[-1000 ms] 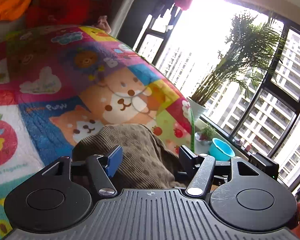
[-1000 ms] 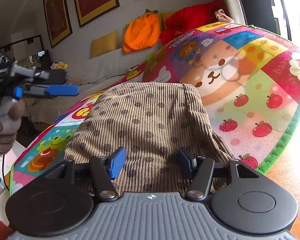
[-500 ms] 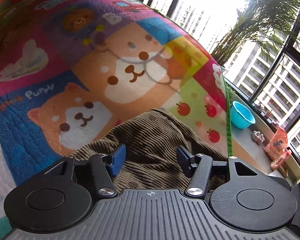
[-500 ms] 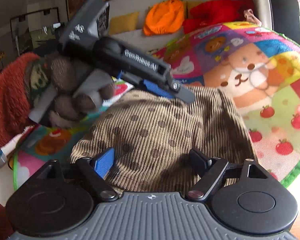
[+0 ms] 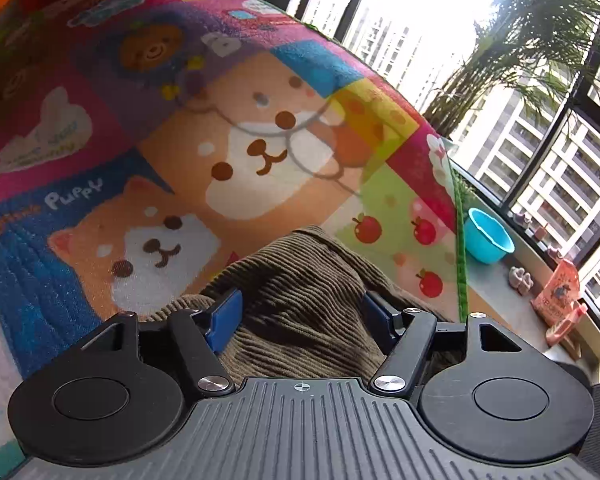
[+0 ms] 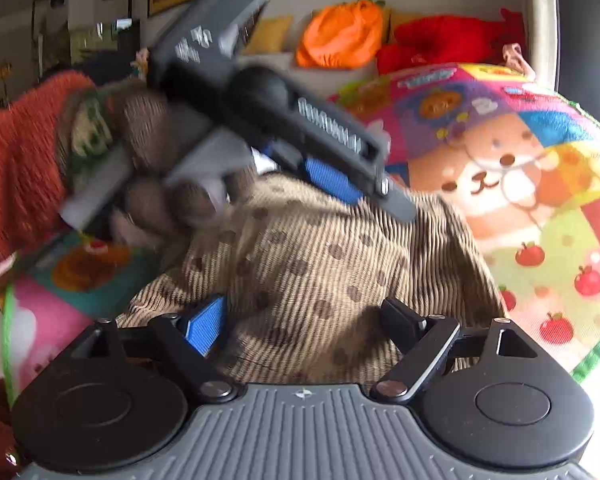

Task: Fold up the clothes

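1. Left gripper (image 5: 302, 314), black with blue pads: its fingers stand spread wide, a raised fold of the brown polka-dot corduroy garment (image 5: 300, 300) bunched between them; neither pad visibly clamps the cloth.
2. Right gripper (image 6: 304, 320), same build: fingers spread apart too, straddling the near hem of the garment (image 6: 320, 280), nothing pinched.
3. From the right wrist view, the left gripper (image 6: 340, 184) slants down onto the far part of the cloth, held by a gloved hand (image 6: 160, 184) in a fuzzy red sleeve (image 6: 16, 176), all motion-blurred.
4. The garment lies rumpled on the colourful cartoon-animal play mat (image 5: 160, 168).
5. Beyond the mat's edge, a turquoise plastic bowl (image 5: 486, 240) sits on the window ledge, near a leafy green potted palm (image 5: 532, 44).
6. At the back, an orange cushion (image 6: 340, 32) and a red cushion (image 6: 448, 44) touch side by side.
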